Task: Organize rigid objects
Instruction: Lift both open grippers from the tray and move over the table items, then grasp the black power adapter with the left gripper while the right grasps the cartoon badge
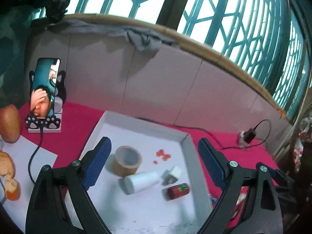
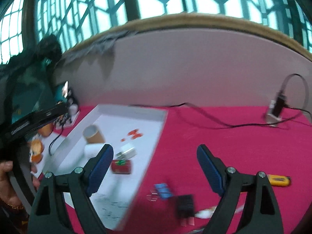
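The left gripper (image 1: 154, 152) is seen with its blue-padded jaws spread wide and nothing held between them; the right gripper (image 2: 155, 159) is likewise wide open and empty.

Below the left jaws a shallow white tray (image 1: 136, 123) is laid on a pink cloth (image 1: 78, 128). Within the tray, a roll of brown tape (image 1: 126, 160) is seen at about ten o'clock from the tray's middle, lying flat. Just beside it, toward five o'clock, a white bottle (image 1: 140, 181) is laid on its side. A small white plug-like block (image 1: 172, 175) is found at three o'clock of the bottle, close against it. A red cylinder (image 1: 178, 190) with a green mark is laid at six o'clock of that block. Small orange-red pieces (image 1: 163, 154) are scattered toward the tray's one o'clock.

Outside the tray, in the right wrist view, small blue items (image 2: 162, 190), a black comb-like piece (image 2: 185, 204) and a yellow lighter-like object (image 2: 278, 180) are left on the cloth, blurred. A phone (image 1: 45, 88) on a paw-print stand (image 1: 42, 122) is set at ten o'clock of the tray, and a black cable (image 2: 204, 115) is run behind it.
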A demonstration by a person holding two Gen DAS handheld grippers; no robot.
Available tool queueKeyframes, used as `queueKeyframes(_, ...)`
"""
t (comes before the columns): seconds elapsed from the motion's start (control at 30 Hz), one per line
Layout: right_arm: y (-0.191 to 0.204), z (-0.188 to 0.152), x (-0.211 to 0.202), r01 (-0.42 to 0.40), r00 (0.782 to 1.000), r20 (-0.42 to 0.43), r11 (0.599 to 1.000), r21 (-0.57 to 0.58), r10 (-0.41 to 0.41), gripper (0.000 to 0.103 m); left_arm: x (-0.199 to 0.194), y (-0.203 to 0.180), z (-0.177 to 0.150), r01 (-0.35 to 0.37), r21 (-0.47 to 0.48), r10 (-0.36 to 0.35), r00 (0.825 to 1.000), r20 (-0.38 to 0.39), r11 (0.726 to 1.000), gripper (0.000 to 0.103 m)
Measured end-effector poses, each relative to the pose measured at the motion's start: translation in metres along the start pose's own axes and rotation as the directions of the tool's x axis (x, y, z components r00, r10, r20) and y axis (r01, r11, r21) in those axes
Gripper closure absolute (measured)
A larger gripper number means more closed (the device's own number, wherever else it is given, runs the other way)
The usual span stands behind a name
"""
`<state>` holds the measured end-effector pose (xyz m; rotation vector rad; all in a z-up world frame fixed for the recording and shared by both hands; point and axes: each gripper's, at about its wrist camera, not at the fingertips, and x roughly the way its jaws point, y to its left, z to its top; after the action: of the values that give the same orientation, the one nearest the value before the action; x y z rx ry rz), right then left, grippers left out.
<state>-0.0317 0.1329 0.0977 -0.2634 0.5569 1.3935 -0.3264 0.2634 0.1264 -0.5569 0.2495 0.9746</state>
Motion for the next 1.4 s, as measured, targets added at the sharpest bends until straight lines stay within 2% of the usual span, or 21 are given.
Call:
queueKeyframes(0.23,-0.085,-0.004,-0.046,0.119,0.987,0.083,0.976,0.184,-0.136,0.015,-0.018,-0.032,0.000,-0.003,0.083,0.001,1.000,0.018,0.997,0.012)
queueKeyframes(0.3,-0.108,-0.009,-0.056,0.150,0.981,0.085,0.962,0.227,-0.173,0.015,-0.018,-0.046,-0.005,0.056,0.105,-0.054,0.998,-0.024,0.993,0.012)
queueKeyframes(0.4,-0.134,-0.020,-0.064,0.198,0.974,0.059,0.945,0.262,-0.220,0.015,-0.013,-0.068,-0.014,0.155,0.154,-0.143,0.986,-0.085,0.976,0.012)
queueKeyframes(0.5,-0.148,-0.038,-0.064,0.219,0.973,0.009,0.939,0.265,-0.230,0.015,-0.001,-0.099,-0.032,0.215,0.237,-0.178,0.969,-0.169,0.947,0.012)
queueKeyframes(0.6,-0.156,-0.053,-0.057,0.270,0.963,-0.051,0.933,0.237,-0.266,0.016,0.011,-0.119,-0.049,0.260,0.268,-0.196,0.950,-0.244,0.928,0.012)
queueKeyframes(0.7,-0.158,-0.067,-0.043,0.262,0.963,-0.122,0.945,0.197,-0.241,0.017,0.022,-0.136,-0.067,0.278,0.321,-0.176,0.934,-0.312,0.905,0.012)
queueKeyframes(0.77,-0.151,-0.078,-0.033,0.265,0.955,-0.168,0.957,0.117,-0.243,0.025,0.026,-0.146,-0.076,0.282,0.365,-0.158,0.929,-0.334,0.887,0.012)
queueKeyframes(0.9,-0.143,-0.091,-0.022,0.219,0.952,-0.223,0.976,0.013,-0.210,0.034,0.036,-0.162,-0.096,0.306,0.470,-0.105,0.908,-0.406,0.828,0.012)
queueKeyframes(1.0,-0.144,-0.095,-0.013,0.219,0.941,-0.256,0.975,-0.041,-0.222,0.040,0.044,-0.171,-0.107,0.309,0.527,-0.056,0.896,-0.441,0.791,0.012)
queueKeyframes(1.1,-0.151,-0.093,-0.008,0.201,0.945,-0.261,0.979,-0.016,-0.199,0.045,0.053,-0.182,-0.117,0.307,0.568,-0.014,0.887,-0.461,0.763,0.012)
queueKeyframes(1.23,-0.155,-0.090,-0.003,0.188,0.950,-0.253,0.982,-0.009,-0.184,0.045,0.072,-0.200,-0.131,0.310,0.621,0.048,0.870,-0.490,0.720,0.012)
queueKeyframes(1.4,-0.157,-0.092,0.001,0.130,0.963,-0.245,0.991,0.041,-0.116,0.046,0.097,-0.211,-0.139,0.326,0.636,0.085,0.845,-0.527,0.699,0.012)
